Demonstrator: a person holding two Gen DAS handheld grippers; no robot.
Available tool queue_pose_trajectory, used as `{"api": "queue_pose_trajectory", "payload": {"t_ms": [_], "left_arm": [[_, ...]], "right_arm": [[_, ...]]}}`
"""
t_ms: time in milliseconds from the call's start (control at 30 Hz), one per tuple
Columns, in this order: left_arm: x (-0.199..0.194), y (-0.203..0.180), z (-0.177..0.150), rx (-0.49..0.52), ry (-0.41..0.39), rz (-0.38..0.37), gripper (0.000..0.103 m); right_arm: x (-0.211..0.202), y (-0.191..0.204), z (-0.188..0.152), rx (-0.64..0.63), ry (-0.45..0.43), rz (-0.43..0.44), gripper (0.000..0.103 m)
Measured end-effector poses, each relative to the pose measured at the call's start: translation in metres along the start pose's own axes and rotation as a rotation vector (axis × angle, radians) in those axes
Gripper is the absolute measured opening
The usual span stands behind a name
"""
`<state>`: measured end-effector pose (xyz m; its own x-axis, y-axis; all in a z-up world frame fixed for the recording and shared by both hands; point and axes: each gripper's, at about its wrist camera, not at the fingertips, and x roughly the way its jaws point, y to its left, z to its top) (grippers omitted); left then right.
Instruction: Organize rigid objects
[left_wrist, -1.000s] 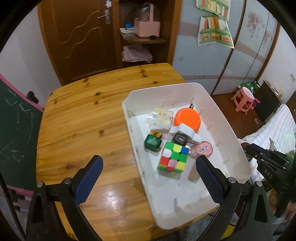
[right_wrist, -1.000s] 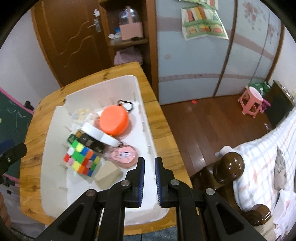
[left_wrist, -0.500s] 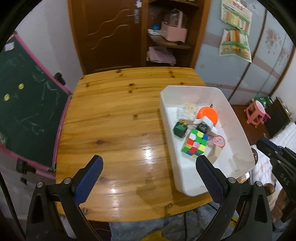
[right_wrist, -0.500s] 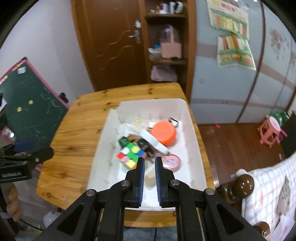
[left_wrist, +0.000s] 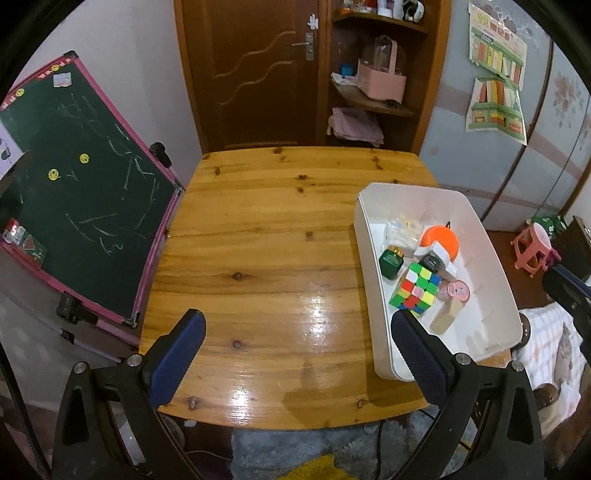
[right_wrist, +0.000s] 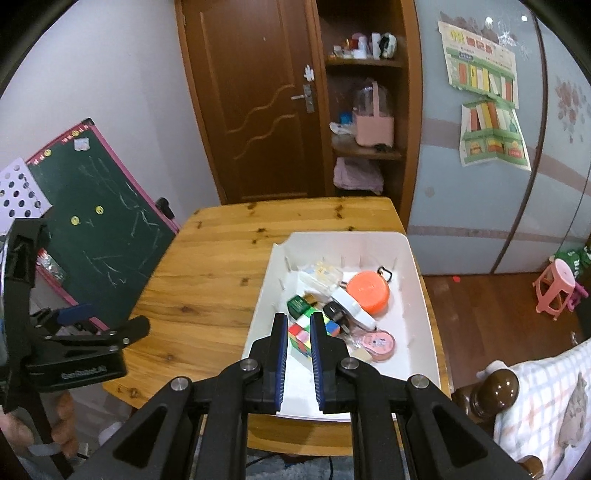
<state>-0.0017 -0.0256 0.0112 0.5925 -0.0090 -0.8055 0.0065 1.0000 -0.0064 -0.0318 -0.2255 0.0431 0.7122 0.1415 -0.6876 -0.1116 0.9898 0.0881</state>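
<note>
The left tool (left_wrist: 295, 354) stands wide open over the glossy wooden bench (left_wrist: 266, 266). The right tool (right_wrist: 298, 325), empty, is opening above the white plastic bin (right_wrist: 424, 295).

One bin (left_wrist: 495, 266), one cube (left_wrist: 415, 290), two tongs (left_wrist: 291, 347).

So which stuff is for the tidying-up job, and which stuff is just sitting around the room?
For the job:
- white bin
- colourful puzzle cube
- orange round case
- green box
- pink round tin
- wooden block

Just lying about:
- chalkboard
- pink basket on the shelf
- pink stool
- wall posters
</note>
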Motion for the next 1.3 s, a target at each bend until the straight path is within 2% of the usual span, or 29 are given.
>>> {"api": "queue_pose_trajectory", "payload": {"t_ms": [33,67,100,233,467,1300], "left_arm": [[0.000,0.001,0.000,-0.006,-0.005,0.008,0.101],[-0.001,0.001,0.000,-0.014,-0.012,0.018,0.101],[-0.001,0.002,0.001,-0.018,-0.014,0.024,0.101],[0.000,0.001,0.000,-0.017,-0.020,0.034,0.101],[-0.007,-0.001,-0.003,-0.006,-0.052,0.061,0.101],[-0.004,0.009,-0.008,-0.040,-0.051,0.060,0.101]], "right_arm": [[-0.002,0.002,0.000,-0.005,-0.010,-0.003,0.025],[-0.005,0.004,-0.001,-0.012,-0.027,-0.009,0.039],[-0.009,0.006,-0.002,-0.017,-0.042,-0.014,0.048],[-0.014,0.011,-0.005,-0.028,-0.069,-0.031,0.048],[-0.005,0.007,-0.010,0.006,-0.036,-0.020,0.048],[-0.005,0.016,-0.017,-0.016,-0.022,-0.031,0.048]]}}
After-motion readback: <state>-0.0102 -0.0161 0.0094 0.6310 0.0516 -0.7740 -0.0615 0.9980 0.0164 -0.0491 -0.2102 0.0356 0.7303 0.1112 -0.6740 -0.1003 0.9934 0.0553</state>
